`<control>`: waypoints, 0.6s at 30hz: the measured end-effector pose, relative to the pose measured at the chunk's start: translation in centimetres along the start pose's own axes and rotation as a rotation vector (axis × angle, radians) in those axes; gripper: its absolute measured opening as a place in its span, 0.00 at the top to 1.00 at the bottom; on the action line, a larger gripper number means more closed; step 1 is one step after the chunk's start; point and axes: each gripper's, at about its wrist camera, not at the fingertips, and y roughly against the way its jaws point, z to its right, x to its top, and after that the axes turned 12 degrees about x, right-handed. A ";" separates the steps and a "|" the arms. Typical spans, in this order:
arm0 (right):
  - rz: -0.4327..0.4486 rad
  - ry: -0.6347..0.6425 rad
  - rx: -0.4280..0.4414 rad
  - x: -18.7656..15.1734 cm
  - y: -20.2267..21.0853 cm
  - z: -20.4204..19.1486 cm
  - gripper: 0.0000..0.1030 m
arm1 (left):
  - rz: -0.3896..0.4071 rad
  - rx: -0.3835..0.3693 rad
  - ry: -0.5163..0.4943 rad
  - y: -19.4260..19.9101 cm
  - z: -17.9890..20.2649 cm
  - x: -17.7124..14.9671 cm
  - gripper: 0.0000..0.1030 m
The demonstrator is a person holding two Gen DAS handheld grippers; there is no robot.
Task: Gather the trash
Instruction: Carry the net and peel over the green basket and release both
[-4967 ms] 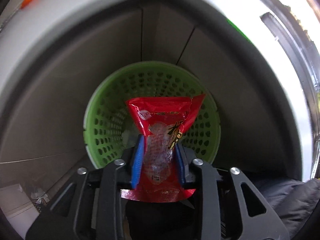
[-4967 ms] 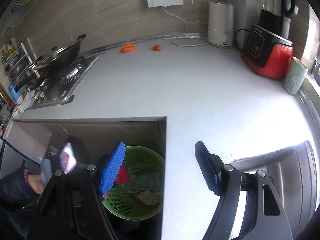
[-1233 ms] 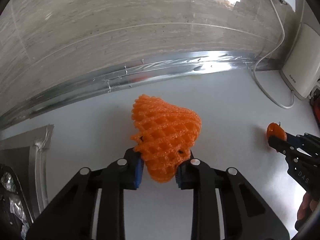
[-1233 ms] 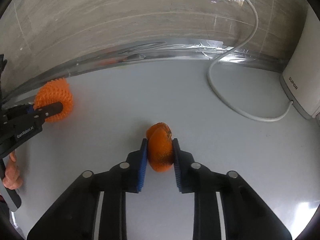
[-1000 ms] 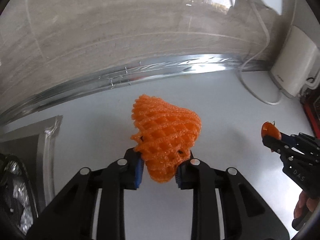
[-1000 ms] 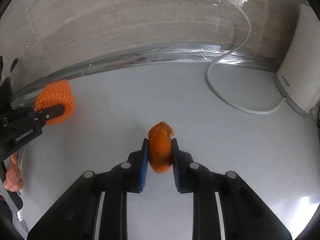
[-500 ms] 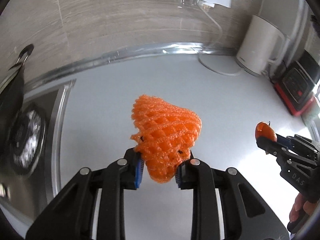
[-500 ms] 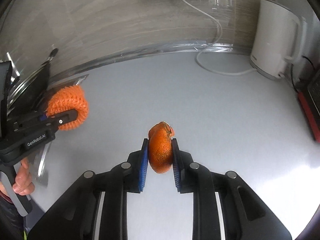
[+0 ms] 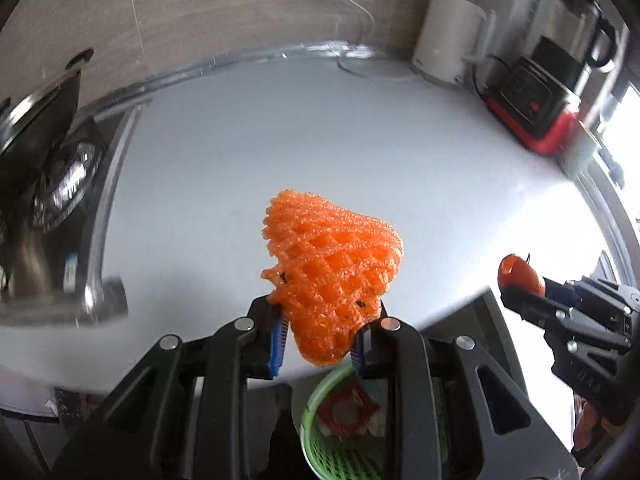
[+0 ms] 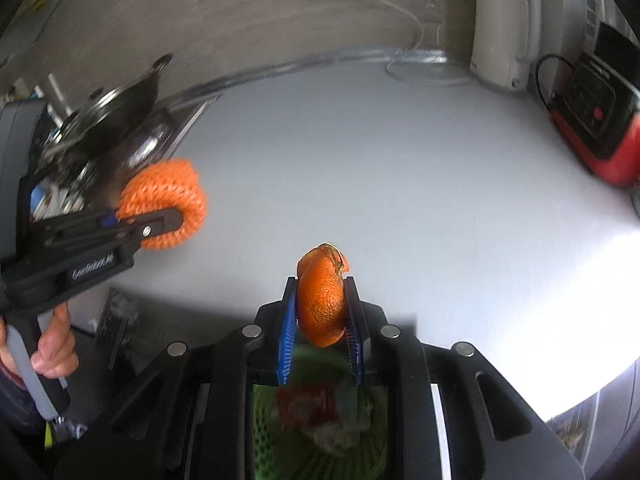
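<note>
My left gripper is shut on an orange foam fruit net and holds it above the front edge of the white counter. My right gripper is shut on a piece of orange peel. Below both, past the counter edge, stands a green basket with a red wrapper and other trash in it; it also shows in the right wrist view. The left gripper with the net shows at the left of the right wrist view. The right gripper with the peel shows at the right of the left wrist view.
A stove with a wok is at the left. A white kettle with its cord and a red and black blender stand at the back right. The counter's front edge runs just under both grippers.
Both grippers have pulled back from the wall with their loads to the counter's front edge. The green basket has come into view below them.
</note>
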 end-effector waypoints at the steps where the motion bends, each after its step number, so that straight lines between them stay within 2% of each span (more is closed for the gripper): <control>1: -0.017 0.004 0.008 -1.4 0.3 -0.4 0.77 | -0.011 -0.010 0.005 0.2 0.1 -0.7 0.76; 3: -0.057 0.014 0.019 -4.2 0.6 -1.0 0.77 | -0.038 -0.033 0.004 0.6 0.4 -3.0 0.76; 11: -0.195 0.049 0.071 -11.5 -1.4 -2.0 0.76 | -0.109 -0.004 -0.026 0.3 1.5 -8.9 0.76; 12: -0.207 0.058 0.067 -12.0 -1.8 -2.0 0.73 | -0.116 -0.002 -0.027 0.3 1.6 -9.3 0.76; 14: -0.226 0.078 0.054 -13.2 -2.9 -2.2 0.45 | -0.129 -0.005 -0.031 0.0 1.8 -10.1 0.76; 16: -0.226 0.076 0.035 -13.8 -3.4 -2.1 0.39 | -0.138 -0.003 -0.036 -0.2 2.0 -10.7 0.76; 18: -0.230 0.065 0.044 -14.0 -3.4 -2.0 0.38 | -0.148 -0.007 -0.043 -0.2 2.7 -11.5 0.75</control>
